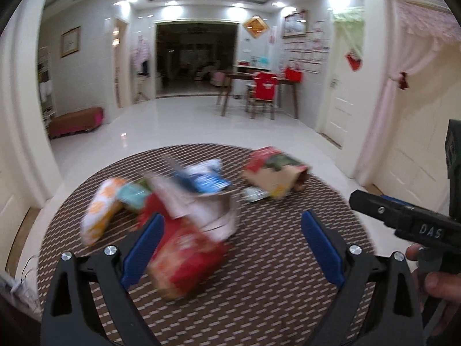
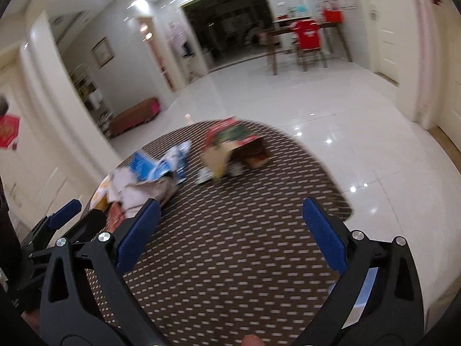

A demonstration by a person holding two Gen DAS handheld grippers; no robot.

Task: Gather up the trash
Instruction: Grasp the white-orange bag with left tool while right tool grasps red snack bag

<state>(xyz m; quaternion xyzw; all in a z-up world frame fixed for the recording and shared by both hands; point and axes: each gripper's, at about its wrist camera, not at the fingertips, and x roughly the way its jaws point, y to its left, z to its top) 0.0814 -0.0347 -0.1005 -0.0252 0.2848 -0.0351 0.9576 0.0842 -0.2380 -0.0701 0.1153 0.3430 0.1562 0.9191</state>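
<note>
Left gripper jaws spread wide, holding nothing, straddling a blurred red packet near the round table's middle. Right gripper also wide open, empty, over bare mat. Torn carton lies toward the far edge.

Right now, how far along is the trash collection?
Nothing looks collected yet. Red packet, orange wrapper, blue wrapper and torn box all lie on the table. Left gripper is open around the red packet; right gripper is open over bare mat. No bin in view.
</note>
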